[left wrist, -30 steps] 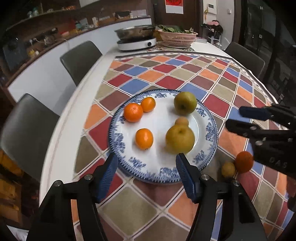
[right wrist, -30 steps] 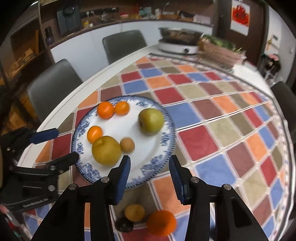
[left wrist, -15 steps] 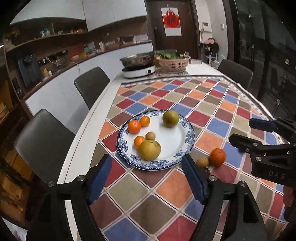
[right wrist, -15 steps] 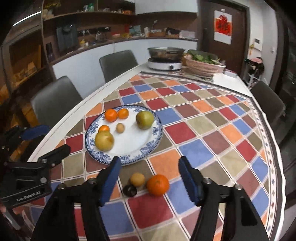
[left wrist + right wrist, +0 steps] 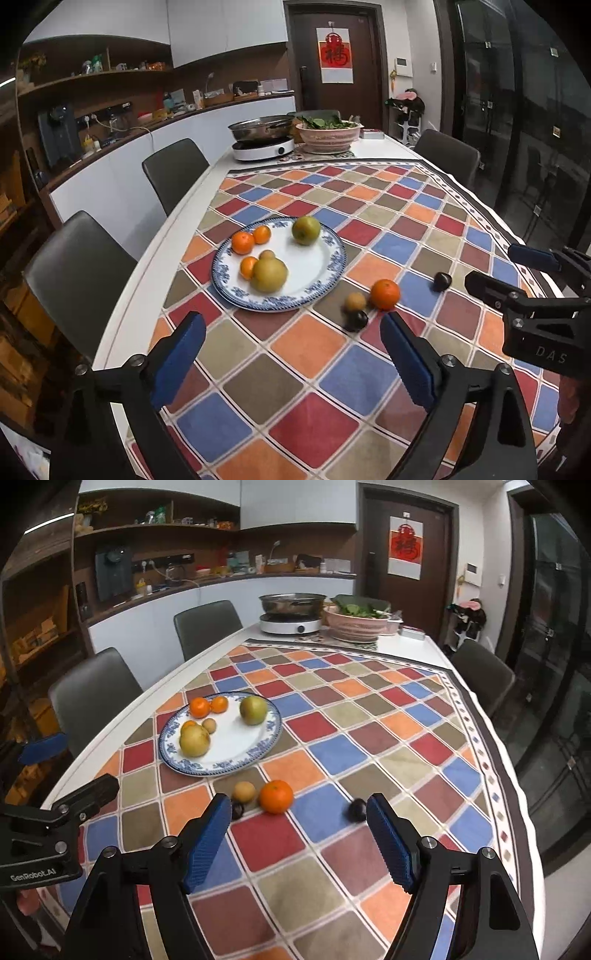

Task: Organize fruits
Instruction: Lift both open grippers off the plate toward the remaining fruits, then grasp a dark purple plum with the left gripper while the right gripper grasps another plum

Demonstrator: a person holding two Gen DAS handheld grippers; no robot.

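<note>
The loose orange point(image 5: 276, 796) is lying on the table point(image 5: 388, 738), at twelve o'clock from the released right hand-held gripper point(image 5: 295, 843), the nearer one; the left hand-held gripper point(image 5: 291, 363) is also being held released.

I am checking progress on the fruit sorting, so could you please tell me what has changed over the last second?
Both wrist views have pulled back and up from the plate. The left hand-held gripper and right hand-held gripper remain open and empty. Nothing was grasped or released. The six fruits on the plate have not shifted, and the loose orange lies beside a tan fruit on the cloth.
</note>
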